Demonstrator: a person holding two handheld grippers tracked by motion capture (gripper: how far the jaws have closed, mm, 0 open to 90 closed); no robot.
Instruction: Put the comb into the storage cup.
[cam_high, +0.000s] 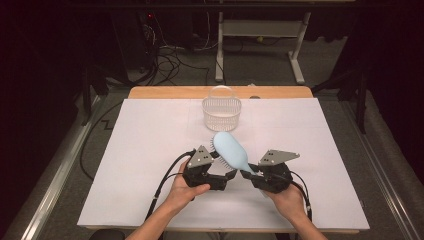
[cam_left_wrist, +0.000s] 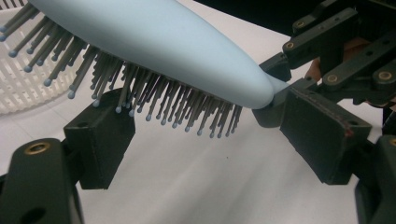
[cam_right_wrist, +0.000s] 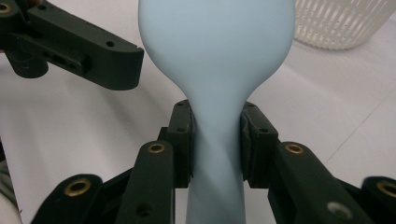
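A light-blue hairbrush (cam_high: 231, 150) hangs over the white table sheet with its bristles facing down toward my left side. My right gripper (cam_high: 251, 171) is shut on its narrow handle (cam_right_wrist: 217, 140), one pad pressing each side. My left gripper (cam_high: 222, 167) stands open beneath the brush head. In the left gripper view its pads (cam_left_wrist: 100, 140) are wide apart, with the bristles (cam_left_wrist: 163, 102) just above them and brushing the top of the left pad. The smooth back of the brush (cam_right_wrist: 217, 56) rises in front of the right gripper's camera.
A white slatted basket (cam_high: 221, 112) with a handle stands just beyond the brush, near the table's far middle. The white sheet (cam_high: 150, 150) covers the wooden tabletop. Cables and a desk frame (cam_high: 297, 50) lie on the floor behind the table.
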